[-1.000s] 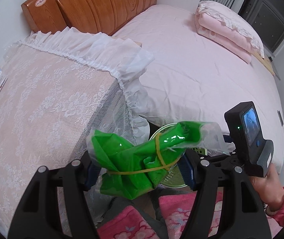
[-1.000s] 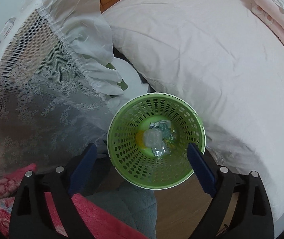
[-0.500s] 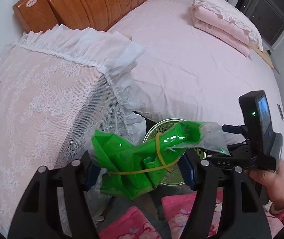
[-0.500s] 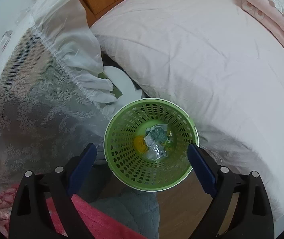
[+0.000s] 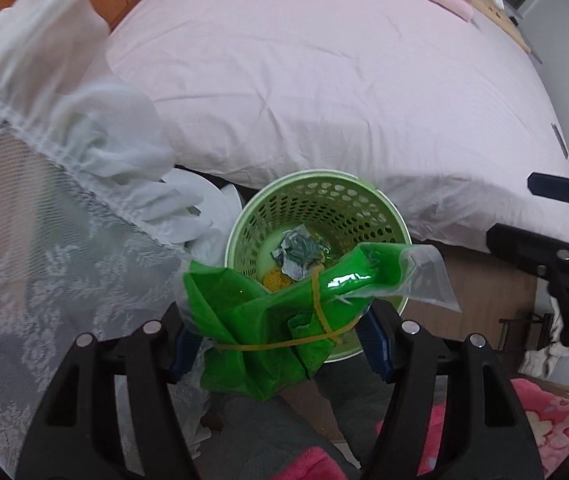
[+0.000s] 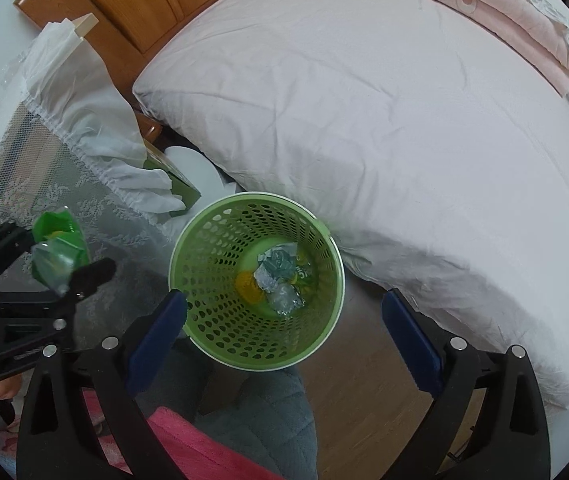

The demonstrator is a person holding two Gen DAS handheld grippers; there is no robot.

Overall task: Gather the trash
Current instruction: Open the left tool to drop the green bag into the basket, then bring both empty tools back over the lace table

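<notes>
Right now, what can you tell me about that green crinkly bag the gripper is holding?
The green plastic bag is shiny, thin and scrunched into a folded bundle. A yellow rubber band loops around it, and a clear, see-through end pokes out to one side. The left gripper squeezes it between its blue pads, so it hangs in the air, touching nothing else. In the left wrist view it sits over the near rim of the green holey wastebasket; the right wrist view shows it off to the basket's side, not inside.

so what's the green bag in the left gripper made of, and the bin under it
Green bag: thin glossy plastic film, seemingly; it crinkles, shines, and ends in a clear flap. A yellow rubber band circles it.
Waste basket: rigid moulded plastic, light green, smooth, walls perforated with rows of holes.
</notes>
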